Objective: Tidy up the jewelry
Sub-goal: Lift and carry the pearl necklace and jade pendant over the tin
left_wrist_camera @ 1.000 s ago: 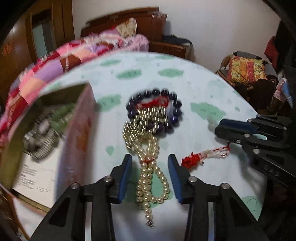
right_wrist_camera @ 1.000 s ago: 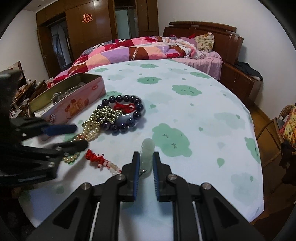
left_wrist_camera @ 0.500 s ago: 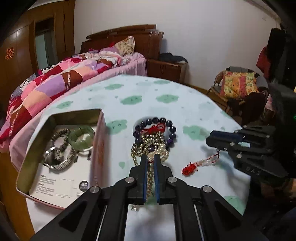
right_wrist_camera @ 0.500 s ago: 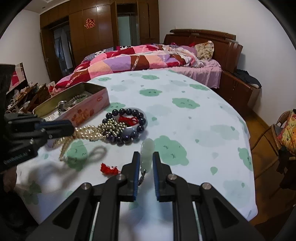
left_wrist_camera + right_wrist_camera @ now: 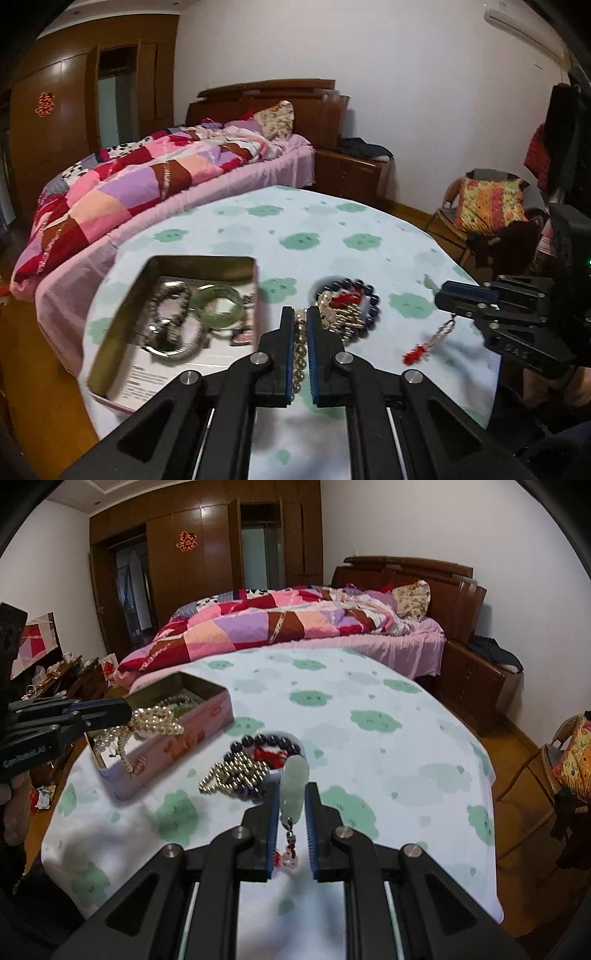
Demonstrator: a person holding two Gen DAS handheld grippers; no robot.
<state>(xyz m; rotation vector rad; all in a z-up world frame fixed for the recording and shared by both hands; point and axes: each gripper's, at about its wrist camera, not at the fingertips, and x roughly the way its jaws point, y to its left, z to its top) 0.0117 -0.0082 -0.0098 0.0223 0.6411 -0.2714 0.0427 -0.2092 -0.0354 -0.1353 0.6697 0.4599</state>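
Pearls [image 5: 147, 720], clenched in your left tool [image 5: 301, 339], have risen off the tabletop [image 5: 369, 738] toward the tin [image 5: 207, 716]; your right tool [image 5: 291, 834] grips the jade pendant [image 5: 293, 786].

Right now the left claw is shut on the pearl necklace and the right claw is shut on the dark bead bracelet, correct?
Only partly. The left claw does grip the pearl necklace, but the right claw holds the pale green jade pendant. The right wrist view shows the dark bead bracelet lying on the tablecloth.
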